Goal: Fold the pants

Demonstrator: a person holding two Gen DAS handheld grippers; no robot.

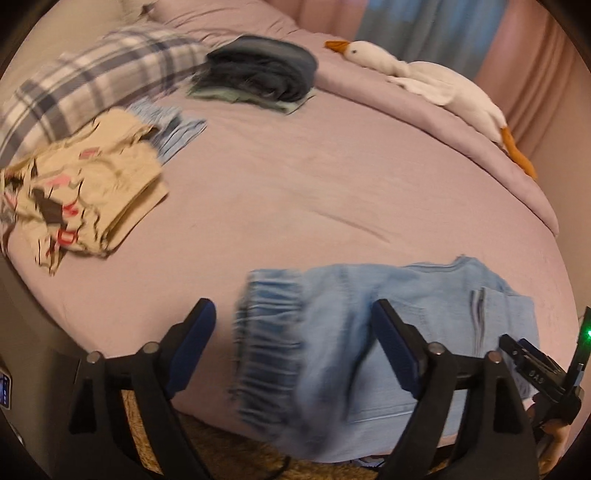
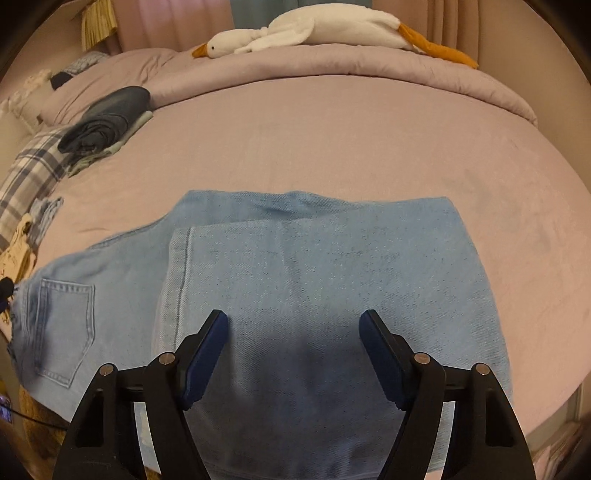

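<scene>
Two hand-held grippers, left (image 1: 293, 325) and right (image 2: 293, 334) (both wide), jeans (image 2: 314, 295) on mauve bed (image 2: 332, 147)

Each hand-held gripper, left (image 1: 293, 317) and right (image 2: 293, 326), has black angular plastic arms, silver pivot screws and dark blue finger pads (image 2: 207, 354); a green light glows on the right unit.

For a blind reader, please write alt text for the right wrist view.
Light blue jeans lie partly folded on a lilac bed, under the open right hand-held gripper, which holds nothing. A goose toy lies at the far edge, a dark clothes pile far left.
</scene>
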